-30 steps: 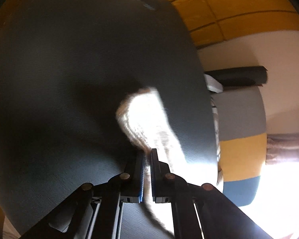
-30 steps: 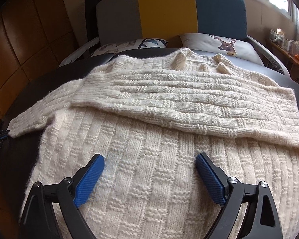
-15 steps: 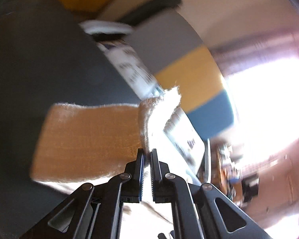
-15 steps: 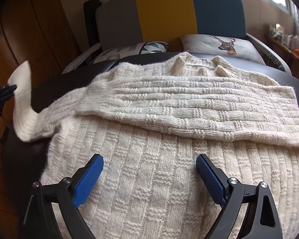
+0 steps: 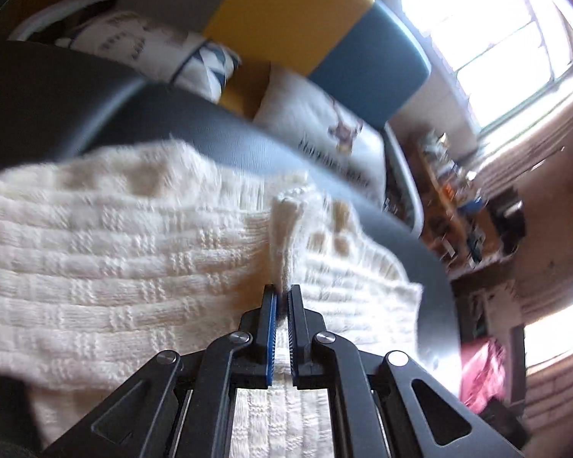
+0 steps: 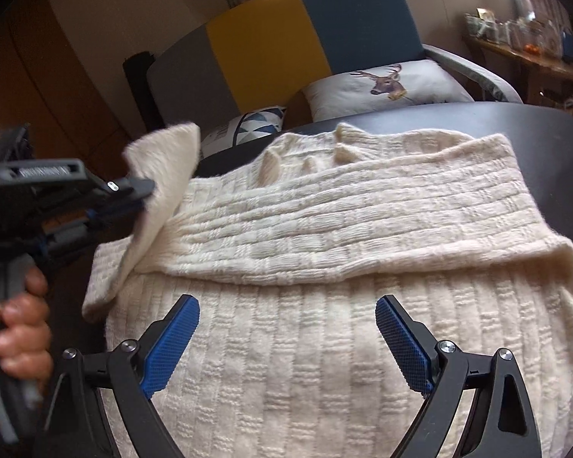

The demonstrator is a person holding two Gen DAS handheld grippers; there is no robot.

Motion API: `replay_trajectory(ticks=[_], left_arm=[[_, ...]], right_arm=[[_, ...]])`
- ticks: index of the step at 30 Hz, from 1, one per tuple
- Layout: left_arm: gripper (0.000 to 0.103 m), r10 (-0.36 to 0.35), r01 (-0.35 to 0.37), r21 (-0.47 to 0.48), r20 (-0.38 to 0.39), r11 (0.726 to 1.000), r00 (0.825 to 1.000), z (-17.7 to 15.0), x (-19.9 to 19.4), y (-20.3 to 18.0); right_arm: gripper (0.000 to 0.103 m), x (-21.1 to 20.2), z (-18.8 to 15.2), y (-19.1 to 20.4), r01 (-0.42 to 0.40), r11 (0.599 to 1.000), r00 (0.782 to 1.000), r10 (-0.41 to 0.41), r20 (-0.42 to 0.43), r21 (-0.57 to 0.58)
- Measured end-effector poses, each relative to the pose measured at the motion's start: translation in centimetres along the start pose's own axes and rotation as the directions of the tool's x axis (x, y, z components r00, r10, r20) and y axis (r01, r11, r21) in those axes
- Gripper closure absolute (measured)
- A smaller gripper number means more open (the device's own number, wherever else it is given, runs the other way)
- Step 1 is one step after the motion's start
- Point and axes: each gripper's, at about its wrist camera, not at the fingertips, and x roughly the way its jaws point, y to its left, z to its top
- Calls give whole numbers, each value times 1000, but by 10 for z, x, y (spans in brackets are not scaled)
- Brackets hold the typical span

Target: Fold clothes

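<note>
Left gripper [image 5: 281, 292] pinches the cream sweater's [image 6: 324, 362] sleeve [image 6: 160, 175].

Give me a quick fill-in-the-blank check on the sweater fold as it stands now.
1. The left gripper is shut on the sweater's ____.
2. The right gripper hovers over the cream sweater with its fingers ____.
3. The pillow behind the table shows a ____.
4. The sweater lies on a ____ table.

Missing words: sleeve; open; deer; black
</note>
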Motion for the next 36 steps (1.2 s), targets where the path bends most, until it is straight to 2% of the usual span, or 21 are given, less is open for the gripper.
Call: replay_trajectory(ticks=[3,5,7,11,15,20,24,27,30,32,33,34,35,36], left_arm=[[99,-6,6,11,-36,1000,999,-4,13,8],[97,-39,40,8,-58,999,998,-8,13,10],[92,-87,87,-12,-69,996,994,-11,12,15],[87,-179,176,-70,-45,982,983,-13,-14,31],[87,-211,209,-117,2,971,978,-24,-48,58],[87,-233,238,-185,48,953,971,-47,-85,101],[87,-254,263,-219,67,940,965,-69,-97,124],[87,-212,221,-163,70,962,975,-81,-98,126],[87,-172,180,-120,71,976,982,-87,-92,123],[87,-170,178,-117,74,977,983,-88,-88,123],[87,-171,180,-119,78,977,982,-89,-87,123],[87,-173,183,-120,82,976,981,-89,-86,124],[87,-175,184,-119,87,976,981,-88,-85,123],[87,-172,182,-116,92,977,981,-87,-84,123]], right_arm=[[16,0,5,-11,-29,999,1000,29,-5,33],[24,2,10,-14,-89,994,996,91,-19,64],[25,7,14,-16,-165,981,985,169,-25,104],[25,22,24,-13,-300,934,951,310,-19,192],[26,47,30,-6,-377,884,916,400,-30,278],[41,72,31,-9,-419,806,889,459,6,418],[45,88,32,-8,-419,764,884,467,26,491],[45,100,31,-2,-404,754,890,454,34,518],[38,105,31,9,-398,778,900,434,42,487],[37,106,36,18,-367,813,910,415,-8,451],[39,107,38,19,-348,815,914,406,-27,463],[51,107,40,20,-317,819,923,382,-44,479],[82,106,45,23,-289,835,932,357,-60,468],[97,105,50,29,-271,856,939,335,-74,441]])
